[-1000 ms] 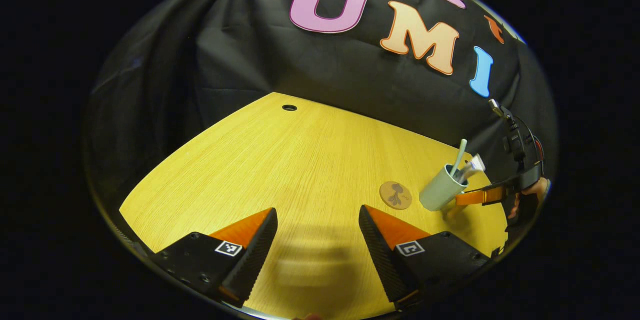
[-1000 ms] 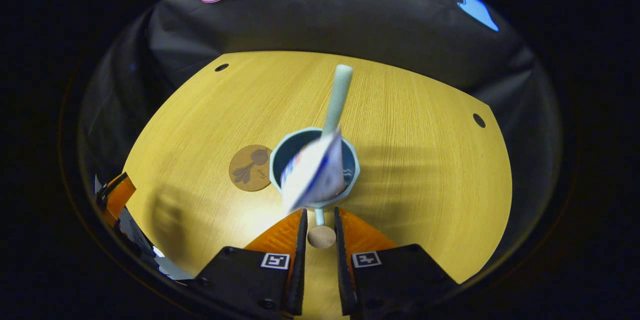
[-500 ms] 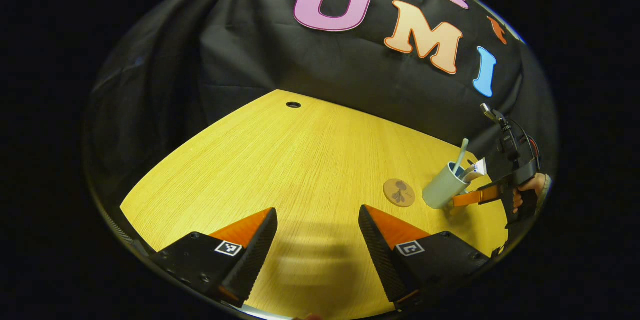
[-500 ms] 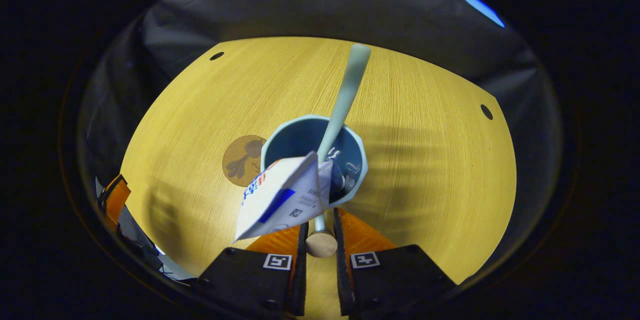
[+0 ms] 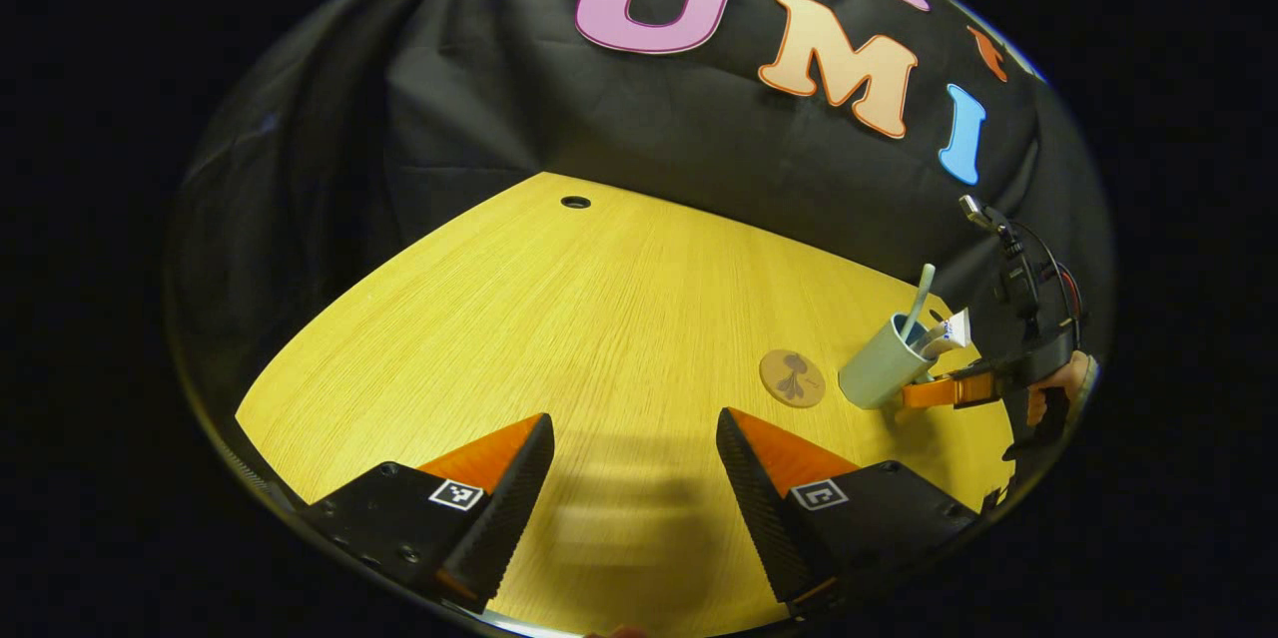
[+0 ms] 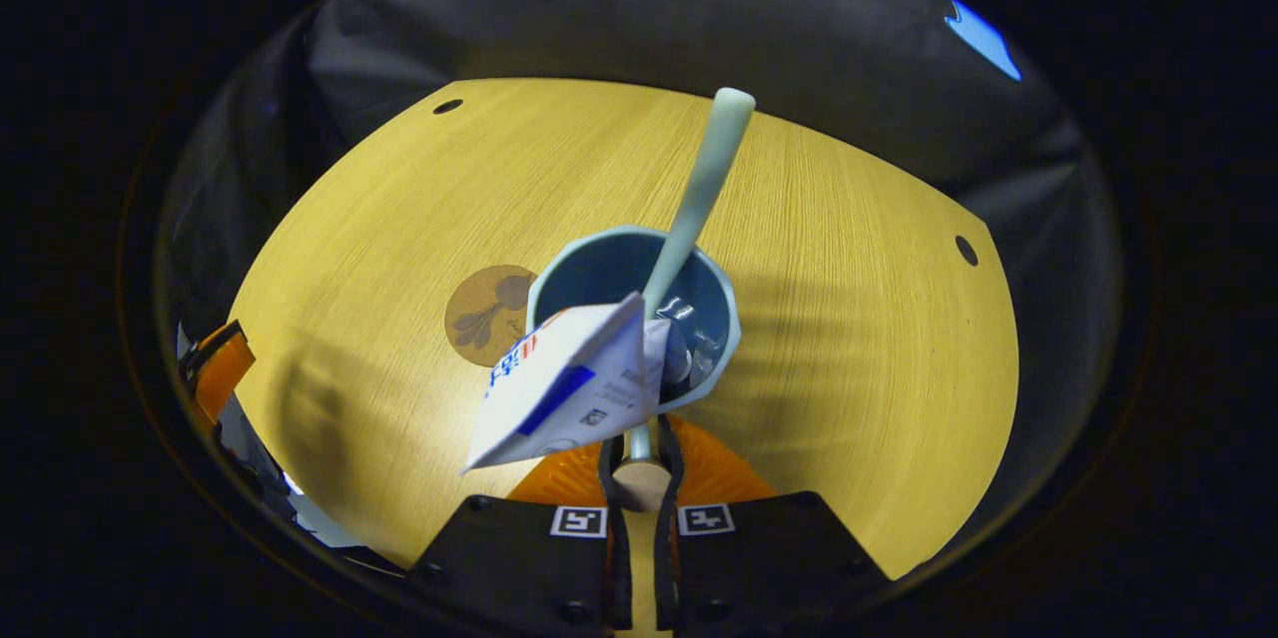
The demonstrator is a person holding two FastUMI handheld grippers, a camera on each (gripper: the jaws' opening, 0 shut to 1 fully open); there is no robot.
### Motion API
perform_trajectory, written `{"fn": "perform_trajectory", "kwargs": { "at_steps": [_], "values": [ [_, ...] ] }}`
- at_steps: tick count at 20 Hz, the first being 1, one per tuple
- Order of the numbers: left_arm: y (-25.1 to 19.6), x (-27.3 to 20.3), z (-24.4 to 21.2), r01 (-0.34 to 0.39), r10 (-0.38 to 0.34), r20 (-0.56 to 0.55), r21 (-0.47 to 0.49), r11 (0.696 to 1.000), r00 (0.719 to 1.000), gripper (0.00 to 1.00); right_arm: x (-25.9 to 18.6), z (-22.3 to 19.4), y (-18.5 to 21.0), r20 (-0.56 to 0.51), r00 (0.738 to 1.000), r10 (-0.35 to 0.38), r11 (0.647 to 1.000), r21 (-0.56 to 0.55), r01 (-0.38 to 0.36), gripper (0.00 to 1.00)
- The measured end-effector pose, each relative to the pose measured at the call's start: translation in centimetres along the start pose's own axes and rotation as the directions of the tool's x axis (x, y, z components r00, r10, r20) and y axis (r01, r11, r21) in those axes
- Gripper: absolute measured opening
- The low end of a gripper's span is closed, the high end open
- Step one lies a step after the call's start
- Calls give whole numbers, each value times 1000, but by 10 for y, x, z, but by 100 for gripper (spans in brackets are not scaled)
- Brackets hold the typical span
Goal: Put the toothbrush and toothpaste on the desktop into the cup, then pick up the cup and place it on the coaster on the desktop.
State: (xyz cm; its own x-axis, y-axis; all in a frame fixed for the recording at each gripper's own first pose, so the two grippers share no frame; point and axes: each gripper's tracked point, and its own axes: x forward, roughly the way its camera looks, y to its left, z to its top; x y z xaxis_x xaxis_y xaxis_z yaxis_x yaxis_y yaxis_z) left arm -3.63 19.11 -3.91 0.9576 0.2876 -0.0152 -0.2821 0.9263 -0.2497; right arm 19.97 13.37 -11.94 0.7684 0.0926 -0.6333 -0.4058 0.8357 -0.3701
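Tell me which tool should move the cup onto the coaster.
Right. The right tool is shut on the handle of the cup, which holds the toothbrush and toothpaste, beside the coaster. The left tool is open, farther away.

Bare desktop (image 5: pixel 559 319) left of the coaster (image 5: pixel 792 377); cup (image 5: pixel 881 370) just beside its right edge.

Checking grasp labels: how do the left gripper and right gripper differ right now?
1. The left gripper is open with nothing between its fingers; the right gripper is shut on the cup handle.
2. The left gripper hangs over bare desktop; the right gripper is at the cup, which holds the toothbrush and toothpaste, beside the coaster.
Both point across the same desktop.
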Motion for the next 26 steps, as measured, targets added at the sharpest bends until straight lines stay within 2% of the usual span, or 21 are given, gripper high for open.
{"fn": "perform_trajectory", "kwargs": {
  "at_steps": [2, 4, 7, 10, 15, 26],
  "values": [
    [0, -1, 0, 2, -2, 4, 3, 1000, 1000, 95, -2, 1, 0, 27, 999, -18, 999, -39, 19, 9],
    [0, -1, 0, 4, -4, 1, 6, 1000, 1000, 95, -6, 5, 4, 52, 998, -22, 998, -52, 25, 11],
    [1, -1, -1, 1, -1, -2, 8, 1000, 1000, 95, -6, 6, 5, 65, 998, 17, 1000, -24, -15, 11],
    [0, -1, 1, 10, -10, 10, 3, 1000, 1000, 95, -5, 9, 5, 84, 996, 36, 998, -58, -31, 11],
    [4, 0, -3, 4, -4, 11, -7, 1000, 1000, 95, 0, 5, 7, 99, 991, 91, 995, -52, -86, 9],
    [30, -8, -9, -39, 39, 2, -30, 999, 999, 95, -3, 6, 5, 61, 991, 120, 988, -104, -113, 11]
  ]
}}
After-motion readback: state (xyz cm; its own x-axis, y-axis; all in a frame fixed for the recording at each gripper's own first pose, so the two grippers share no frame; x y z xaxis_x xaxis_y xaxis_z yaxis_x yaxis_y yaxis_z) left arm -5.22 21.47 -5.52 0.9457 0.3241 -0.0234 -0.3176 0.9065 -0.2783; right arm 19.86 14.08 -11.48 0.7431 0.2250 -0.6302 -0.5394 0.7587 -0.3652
